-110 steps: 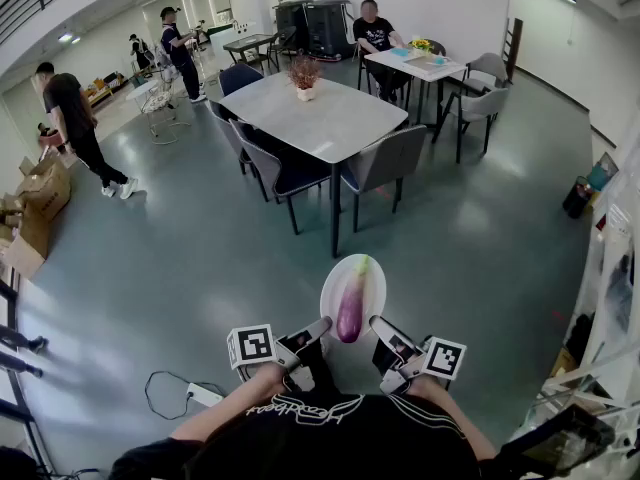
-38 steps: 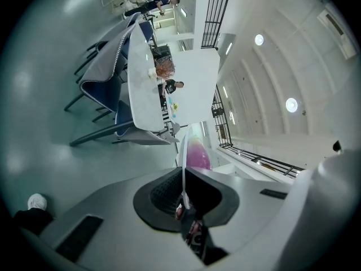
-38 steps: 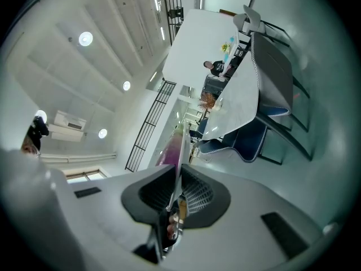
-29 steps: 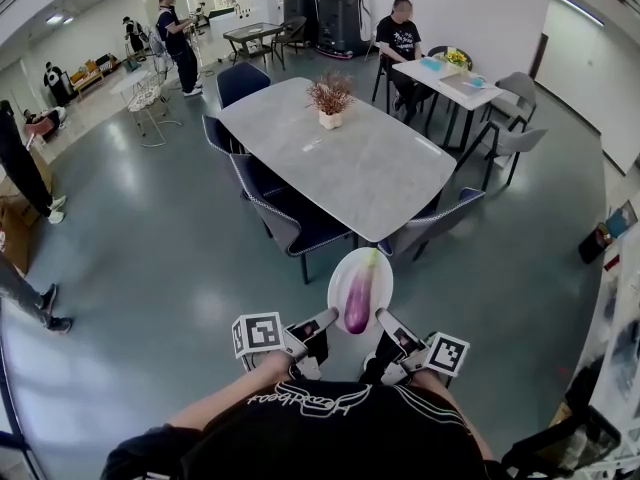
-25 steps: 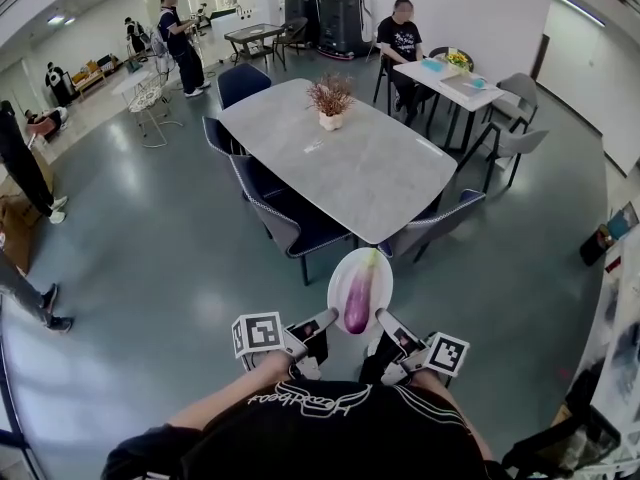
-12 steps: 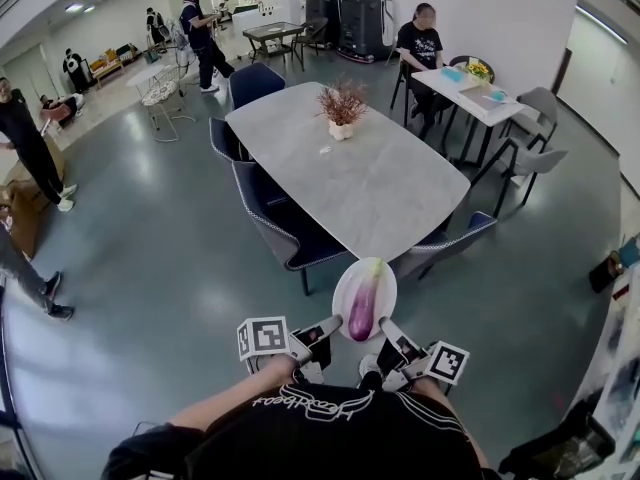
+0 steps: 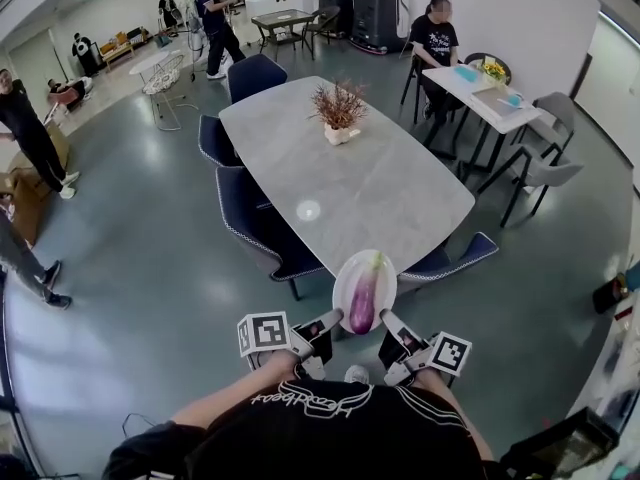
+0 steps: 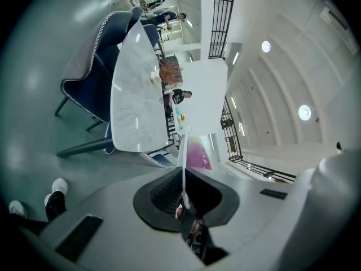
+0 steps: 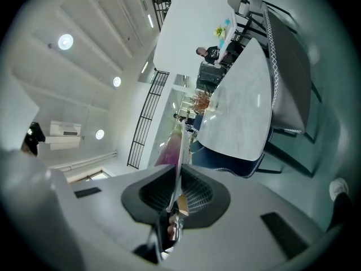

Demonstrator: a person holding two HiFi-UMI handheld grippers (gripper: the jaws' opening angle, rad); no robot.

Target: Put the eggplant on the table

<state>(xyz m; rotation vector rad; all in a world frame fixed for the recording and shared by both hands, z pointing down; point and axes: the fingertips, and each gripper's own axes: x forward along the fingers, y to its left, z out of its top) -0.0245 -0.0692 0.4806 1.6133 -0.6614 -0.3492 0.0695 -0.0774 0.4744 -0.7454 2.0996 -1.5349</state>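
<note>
While the eggplant (image 7: 363, 296) lies on a white plate (image 7: 343, 286) short of the table (image 7: 370, 183) at 12 o'clock, nothing is set down yet. The left gripper (image 7: 324, 324) and right gripper (image 7: 387, 321) each clamp the plate's rim, at 9 and 3 o'clock. Blue chairs (image 7: 255, 230) crowd the near edge, so reaching past them remains.

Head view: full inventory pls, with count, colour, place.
eggplant: 1, purple, lying on the plate
plate: 1, white, rim held by both grippers, by the table's near edge
table: 1, grey, centre
potted plant: 1, reddish-brown in white pot, on the table's far half
chairs: 4 seen, dark blue, around the table
second table: 1, white, back right
left gripper: shut on plate rim
right gripper: shut on plate rim
</note>
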